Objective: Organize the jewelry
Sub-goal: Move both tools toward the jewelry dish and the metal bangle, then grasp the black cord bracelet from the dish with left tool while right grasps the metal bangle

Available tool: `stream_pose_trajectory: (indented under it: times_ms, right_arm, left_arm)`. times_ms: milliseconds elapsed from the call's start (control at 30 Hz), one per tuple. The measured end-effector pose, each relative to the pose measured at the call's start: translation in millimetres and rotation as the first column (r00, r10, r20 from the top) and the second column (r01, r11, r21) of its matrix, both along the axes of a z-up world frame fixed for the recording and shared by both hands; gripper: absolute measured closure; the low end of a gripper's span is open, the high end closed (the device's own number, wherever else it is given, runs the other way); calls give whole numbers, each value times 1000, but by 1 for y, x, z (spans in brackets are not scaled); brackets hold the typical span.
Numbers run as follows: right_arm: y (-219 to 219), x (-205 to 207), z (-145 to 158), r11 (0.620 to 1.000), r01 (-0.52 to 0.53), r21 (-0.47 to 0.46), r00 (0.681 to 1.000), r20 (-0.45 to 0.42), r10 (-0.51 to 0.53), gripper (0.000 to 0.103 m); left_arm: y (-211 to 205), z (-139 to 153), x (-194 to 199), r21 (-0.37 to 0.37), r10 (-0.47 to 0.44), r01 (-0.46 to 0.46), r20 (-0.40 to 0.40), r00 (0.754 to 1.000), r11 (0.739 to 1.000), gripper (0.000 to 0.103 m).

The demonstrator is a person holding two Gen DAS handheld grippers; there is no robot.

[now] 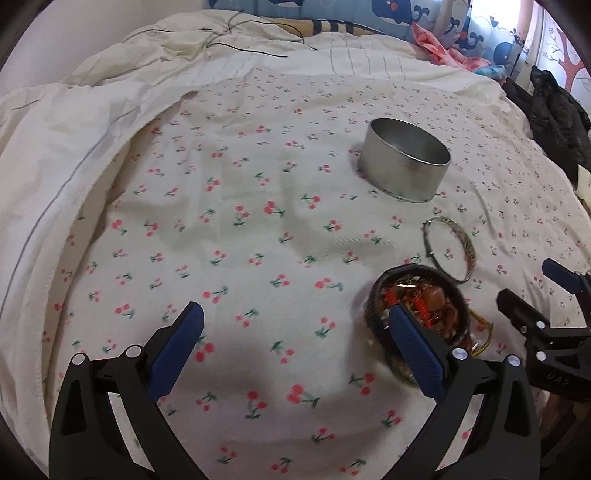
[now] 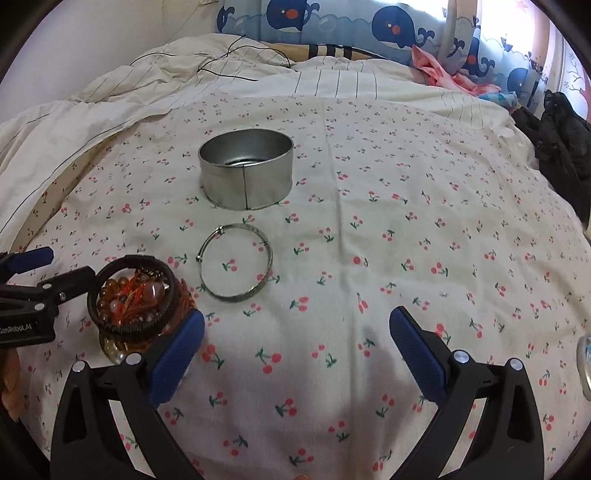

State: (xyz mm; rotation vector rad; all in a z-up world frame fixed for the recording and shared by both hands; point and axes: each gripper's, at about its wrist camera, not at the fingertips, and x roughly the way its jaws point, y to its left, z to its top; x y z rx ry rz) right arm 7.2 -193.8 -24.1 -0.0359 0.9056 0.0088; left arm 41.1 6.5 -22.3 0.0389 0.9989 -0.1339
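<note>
Both spread wide, gripping nothing: left gripper (image 1: 295, 325) and right gripper (image 2: 297, 326), hovering over the cherry-print sheet (image 2: 369, 221). Silver bangle (image 2: 236, 264) flat at 11 o'clock from the right gripper, just beside the round tin (image 2: 245, 181) farther at 12. Heap of beaded bracelets (image 2: 135, 295) at 9 o'clock, touching the left gripper's right finger (image 1: 413, 343).

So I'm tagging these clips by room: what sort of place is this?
Most likely a bedroom: the work surface is a bed spread with a cherry-print sheet, a rumpled duvet lies behind it, and whale-print bedding lies at the head.
</note>
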Motion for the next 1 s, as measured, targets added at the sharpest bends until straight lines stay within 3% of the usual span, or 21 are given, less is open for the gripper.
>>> stream_pose_trajectory:
  times_ms: [167, 667, 800, 1000]
  right_arm:
    - [-3, 6, -3, 1000, 9, 15, 1000, 0, -9, 7]
    - [0, 14, -11, 1000, 2, 0, 1000, 8, -2, 7]
    - [-5, 15, -8, 1000, 3, 26, 1000, 23, -3, 17]
    - [-12, 25, -16, 997, -1, 76, 1000, -9, 2, 32]
  left_arm:
    - [-11, 8, -3, -11, -35, 35, 45, 998, 999, 6]
    - [-21, 2, 0, -118, -99, 102, 33, 995, 988, 6]
    - [-22, 2, 0, -168, -124, 129, 41, 991, 977, 7]
    - [-22, -6, 3, -233, -158, 156, 10, 987, 960, 30]
